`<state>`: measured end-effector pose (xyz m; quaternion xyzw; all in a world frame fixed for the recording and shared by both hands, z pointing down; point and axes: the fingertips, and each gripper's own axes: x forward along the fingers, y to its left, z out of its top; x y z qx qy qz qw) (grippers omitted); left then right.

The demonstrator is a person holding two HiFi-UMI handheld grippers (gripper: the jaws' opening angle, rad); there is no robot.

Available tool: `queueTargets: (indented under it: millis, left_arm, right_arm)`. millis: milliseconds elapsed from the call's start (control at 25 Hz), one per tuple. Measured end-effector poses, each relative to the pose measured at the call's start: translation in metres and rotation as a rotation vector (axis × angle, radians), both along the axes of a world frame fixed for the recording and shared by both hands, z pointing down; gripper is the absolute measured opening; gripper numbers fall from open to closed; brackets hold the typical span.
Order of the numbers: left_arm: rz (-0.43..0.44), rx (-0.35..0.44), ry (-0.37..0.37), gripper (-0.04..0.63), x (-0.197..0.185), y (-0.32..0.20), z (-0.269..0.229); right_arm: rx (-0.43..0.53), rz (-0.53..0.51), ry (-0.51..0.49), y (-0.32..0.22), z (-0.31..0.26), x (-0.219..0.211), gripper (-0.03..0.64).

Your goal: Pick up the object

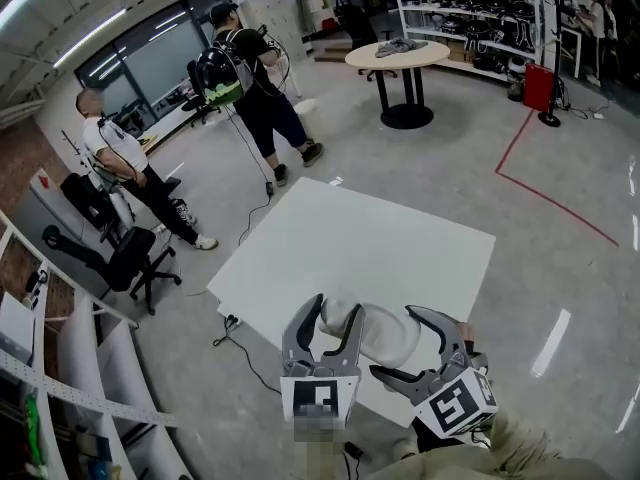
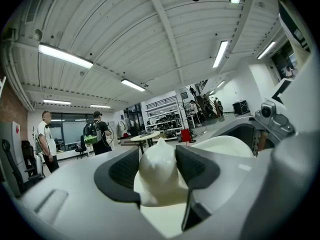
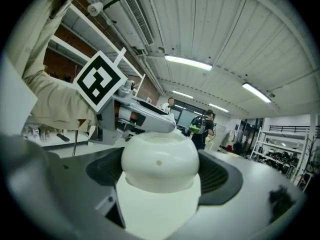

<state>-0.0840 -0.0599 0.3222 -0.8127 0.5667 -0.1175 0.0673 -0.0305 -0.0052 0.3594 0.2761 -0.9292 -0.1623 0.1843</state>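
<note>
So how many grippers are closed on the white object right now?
2. The left gripper pinches the white object by its narrow pointed end; the right gripper clamps its rounded end. Both are at the near edge of the white table.

Left gripper [image 2: 160, 165] grips white object [image 2: 158, 176] between its 2 fingers [image 2: 122, 171]

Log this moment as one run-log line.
left gripper: fingers shut on white object, pointed end | right gripper: fingers shut on rounded end | white table: under object | lifted: cannot tell
</note>
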Motion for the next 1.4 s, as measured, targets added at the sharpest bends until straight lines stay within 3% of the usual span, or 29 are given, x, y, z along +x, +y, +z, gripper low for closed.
queueTargets:
  millis: [560,1400]
  left_arm:
    - [0.032,0.054,-0.009,0.239,0.016,0.094,-0.035]
    - [-0.003,0.098,-0.010,0.239,0.045,0.116,-0.062]
  right_arm:
    - [0.073,0.023,-0.054,0.094,-0.031,0.013,0.457]
    - [0.129,-0.025,-0.079,0.113,-0.055,0.044,0.457]
